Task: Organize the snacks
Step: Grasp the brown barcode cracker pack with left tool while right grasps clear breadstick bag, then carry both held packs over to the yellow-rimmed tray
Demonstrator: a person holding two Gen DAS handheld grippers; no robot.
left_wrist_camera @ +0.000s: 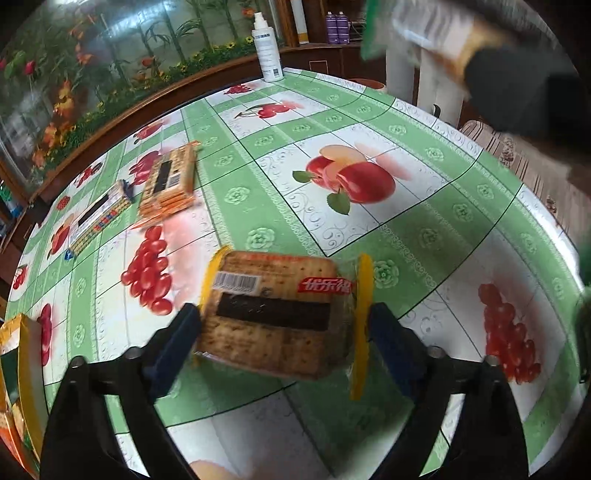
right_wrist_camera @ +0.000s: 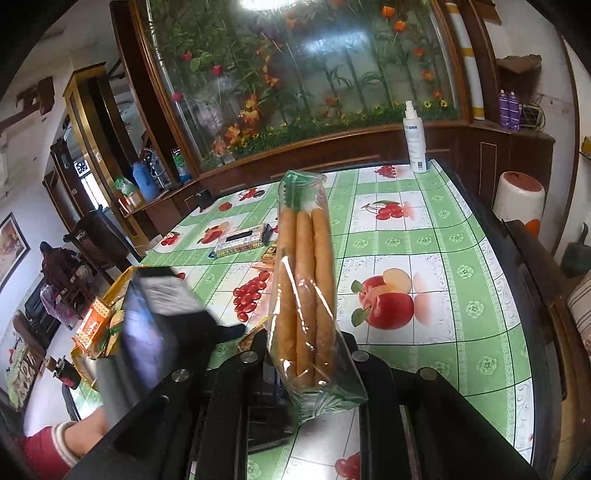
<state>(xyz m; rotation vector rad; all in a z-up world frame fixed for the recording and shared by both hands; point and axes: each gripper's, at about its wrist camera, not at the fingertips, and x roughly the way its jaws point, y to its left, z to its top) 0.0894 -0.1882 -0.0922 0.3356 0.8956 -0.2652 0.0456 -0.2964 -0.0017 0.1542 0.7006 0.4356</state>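
My left gripper is shut on a yellow-ended cracker pack and holds it above the table. My right gripper is shut on a green-ended pack of crackers, seen edge-on and held upright above the table. That pack and the right gripper also show blurred at the top right of the left wrist view. An orange-ended cracker pack and a blue-ended cracker pack lie on the table at the far left. A yellow box stands at the table's left edge; in the right wrist view it holds snack packs.
A white spray bottle stands at the table's far edge, also in the right wrist view. The fruit-patterned tablecloth covers the table. A wooden cabinet with flowers behind glass runs behind. A white and orange stool stands right.
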